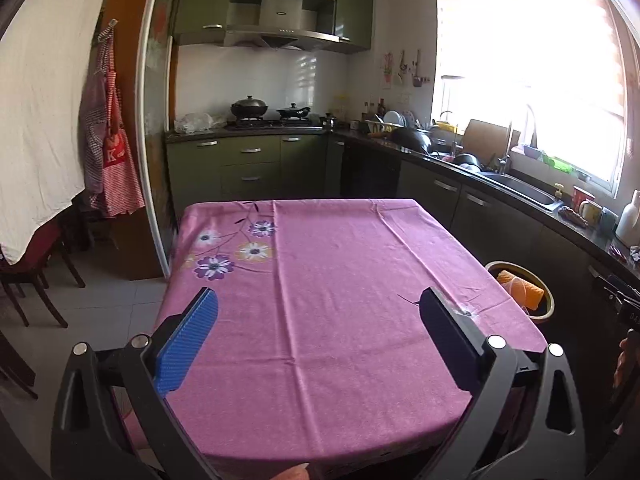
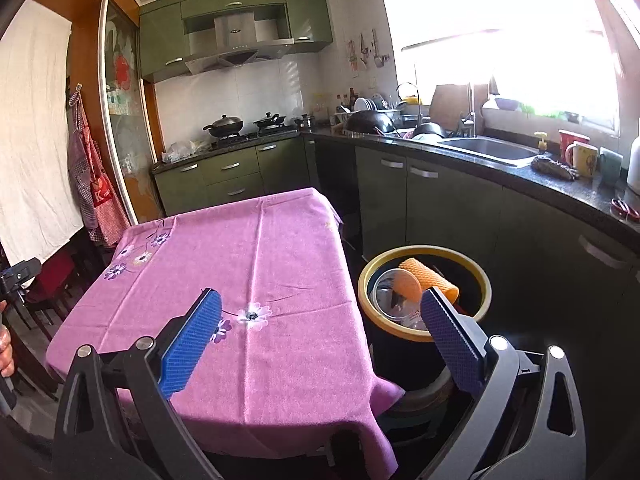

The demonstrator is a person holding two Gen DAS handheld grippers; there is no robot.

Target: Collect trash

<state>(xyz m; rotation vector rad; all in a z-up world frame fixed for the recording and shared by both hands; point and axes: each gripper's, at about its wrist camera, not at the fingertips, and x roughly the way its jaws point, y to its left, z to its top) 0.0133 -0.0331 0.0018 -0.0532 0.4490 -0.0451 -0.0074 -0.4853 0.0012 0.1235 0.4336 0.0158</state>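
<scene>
Trash is sitting inside the bin (image 2: 424,280), which is standing on the floor just beside the bench (image 2: 256,280) at its right edge, at about 2 o'clock from the right claw (image 2: 320,340). Inside it an orange ribbed roll (image 2: 430,278) is leaning against the rim, with a clear plastic lid (image 2: 394,294) and some scraps beneath. In the left wrist view the same bin (image 1: 520,292) is peeking out at 3 o'clock past the cloth's edge.

Both claws are standing wide apart and holding nothing. The left claw (image 1: 318,330) is hovering over the near half of the pink flowered cloth, and no loose litter is showing anywhere on it.

Judging from this, the collecting looks finished or nearly so, and the sensible step is checking for leftovers. To do that well, the person should be sweeping each camera slowly across the cloth and along the floor at the bench's foot, where the hanging cloth is hiding things. The right claw should be kept clear of the bin's rim, since a knock could tip the roll out.
</scene>
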